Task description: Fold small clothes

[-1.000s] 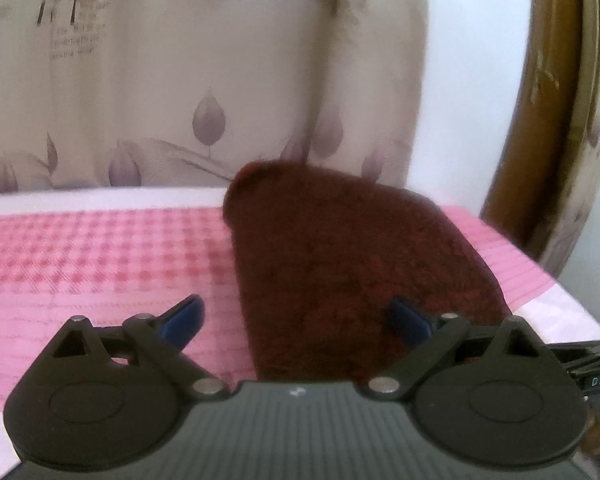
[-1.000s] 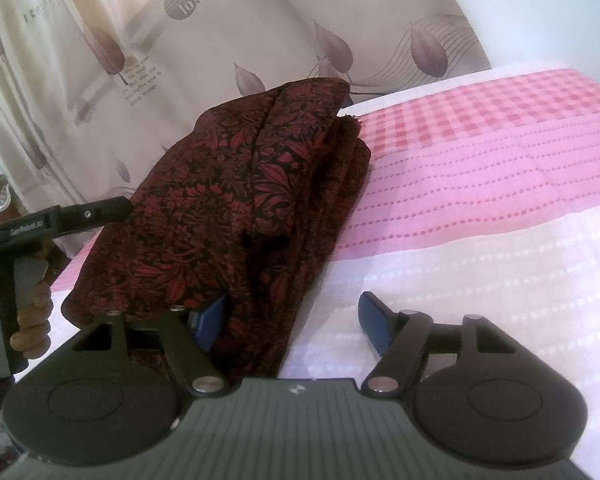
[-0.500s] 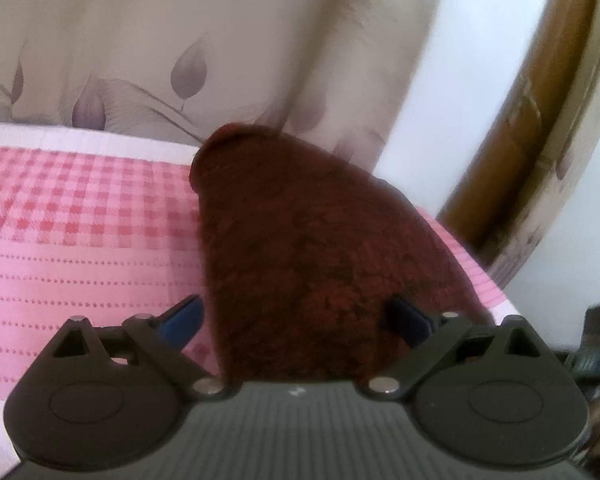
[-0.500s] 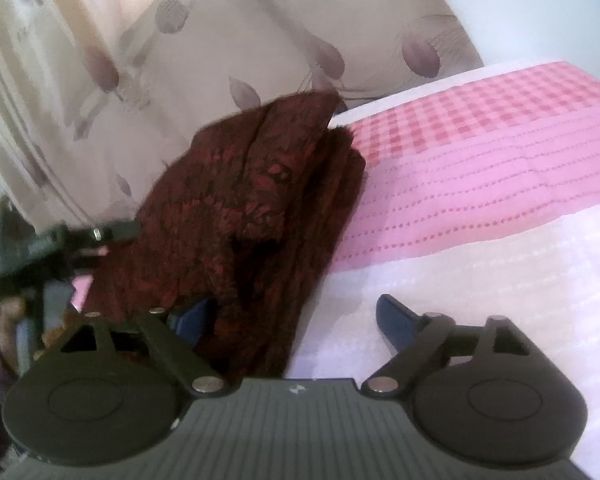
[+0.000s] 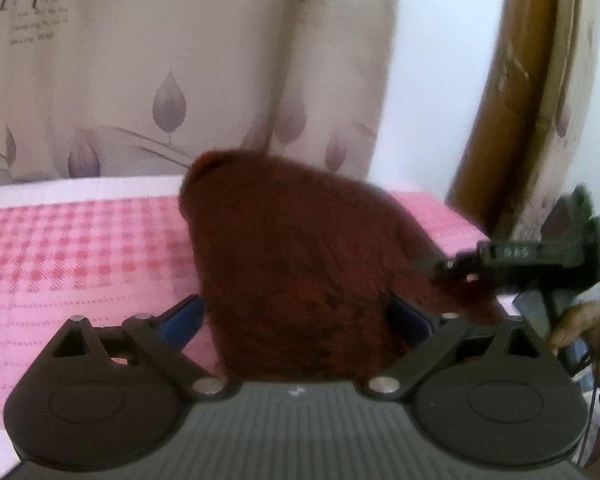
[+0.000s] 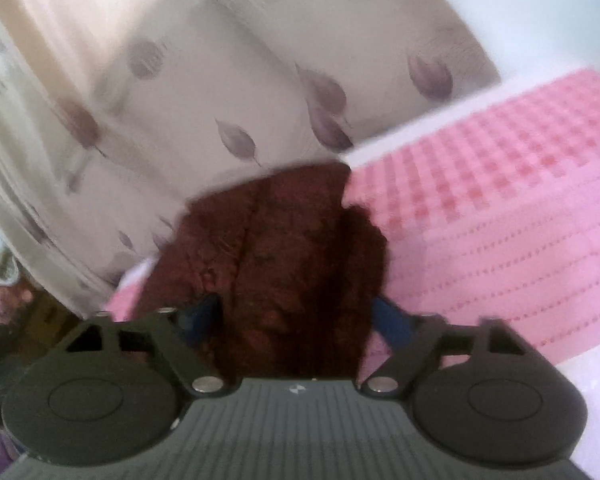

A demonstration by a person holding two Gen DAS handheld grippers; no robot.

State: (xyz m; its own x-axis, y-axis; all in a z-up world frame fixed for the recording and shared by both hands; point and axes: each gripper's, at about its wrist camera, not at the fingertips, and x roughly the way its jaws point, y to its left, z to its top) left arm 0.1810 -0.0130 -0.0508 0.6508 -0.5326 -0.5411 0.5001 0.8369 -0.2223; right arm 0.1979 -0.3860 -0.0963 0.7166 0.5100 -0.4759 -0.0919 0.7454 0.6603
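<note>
**Dark red cloth bundled on the pink bedspread, framed by both grippers**

One garment (image 5: 300,264), a soft dark red fabric with a blurred black floral print, lies folded into a thick rounded bundle on the pink bedspread (image 5: 80,248), whose weave shows a checked band and dotted stripes. Behind hangs one beige curtain (image 5: 160,80) printed with mauve leaves; a curved brown wooden frame (image 5: 496,120) stands beside it.

The left gripper (image 5: 304,316) stands released, its two blue pads on either side of the bundle's near end. The right gripper (image 6: 300,316) is closing, cloth between its jaws; whether the pads already press is too blurred to tell.

Compared with a second ago, the right gripper now straddles the bundle instead of sitting beside it, and appears at the right edge of the left view, held by a hand (image 5: 584,332).
</note>
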